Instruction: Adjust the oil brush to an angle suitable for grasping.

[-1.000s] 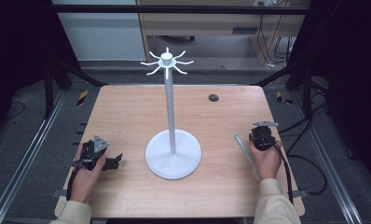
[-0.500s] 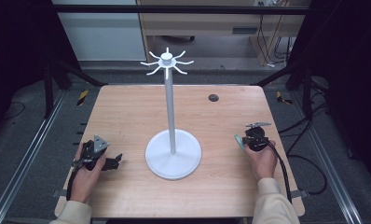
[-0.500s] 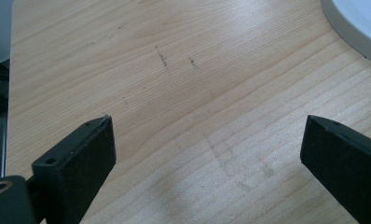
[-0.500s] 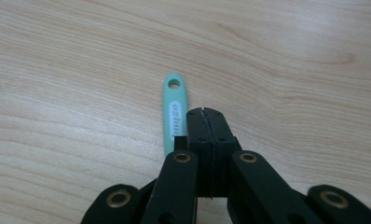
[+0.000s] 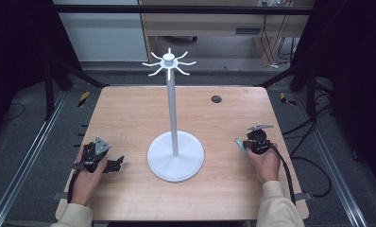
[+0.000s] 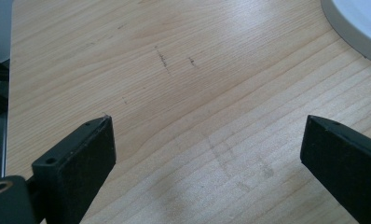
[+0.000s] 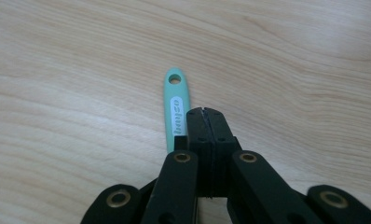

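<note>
The right claw (image 7: pixel 205 112) was clamped, seemingly on a mint-green handle (image 7: pixel 175 105) (hole at its tip, white lettering); left claw (image 6: pixel 207 154) gaped over the tabletop (image 6: pixel 197 70)

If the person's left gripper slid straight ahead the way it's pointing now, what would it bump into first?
Probably the white stand base. In the high view the left gripper, jaws open, points across the bare table toward it, and the base's rim shows at the top right of its own view. It might only graze the edge.
</note>
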Demonstrator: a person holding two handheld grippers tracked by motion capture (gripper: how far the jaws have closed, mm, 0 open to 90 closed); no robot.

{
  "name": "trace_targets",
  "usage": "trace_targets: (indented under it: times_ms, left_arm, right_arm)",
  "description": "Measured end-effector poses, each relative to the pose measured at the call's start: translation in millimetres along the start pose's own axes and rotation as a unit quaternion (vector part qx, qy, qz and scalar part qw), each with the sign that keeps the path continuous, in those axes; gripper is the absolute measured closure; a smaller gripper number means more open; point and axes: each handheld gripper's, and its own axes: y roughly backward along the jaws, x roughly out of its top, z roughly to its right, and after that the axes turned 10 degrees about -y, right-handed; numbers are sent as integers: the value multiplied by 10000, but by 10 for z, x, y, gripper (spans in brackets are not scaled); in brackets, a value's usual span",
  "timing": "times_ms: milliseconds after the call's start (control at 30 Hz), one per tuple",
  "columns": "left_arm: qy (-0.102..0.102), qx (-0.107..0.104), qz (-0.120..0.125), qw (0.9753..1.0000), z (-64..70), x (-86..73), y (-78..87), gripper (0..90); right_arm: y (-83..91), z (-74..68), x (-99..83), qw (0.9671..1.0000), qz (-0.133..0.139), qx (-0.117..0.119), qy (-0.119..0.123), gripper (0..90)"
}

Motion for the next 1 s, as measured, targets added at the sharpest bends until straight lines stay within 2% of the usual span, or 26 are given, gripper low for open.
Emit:
trace_targets:
  times_ms: [133,233,333,467,667,833,933,1000]
  left_arm:
    - [-16,-1,-2,10000,2,2,0,28]
    - [-31,-12,-7,10000,9,5,-5,28]
    - [-29,-9,2,10000,9,7,1,28]
    - [-20,7,-3,10000,0,3,5,28]
    - [-35,15,-14,10000,0,3,10,28]
    - [-39,23,-42,10000,4,-1,9,28]
    - [-34,25,-38,10000,3,-1,11,28]
    - [-20,41,-14,10000,0,-3,14,28]
  right_arm:
    - [13,-76,-17,9996,-88,217,171,900]
    - [17,-116,-27,9993,-126,269,247,900]
    - [31,-194,-51,9980,-224,455,387,900]
    - [52,-276,-76,9967,-313,541,511,900]
    - [77,-319,-78,9964,-274,490,633,900]
    - [196,-369,-34,9954,-178,442,830,900]
    - [250,-384,-30,9948,-223,475,869,900]
    - [321,-390,-39,9934,-303,425,1020,891]
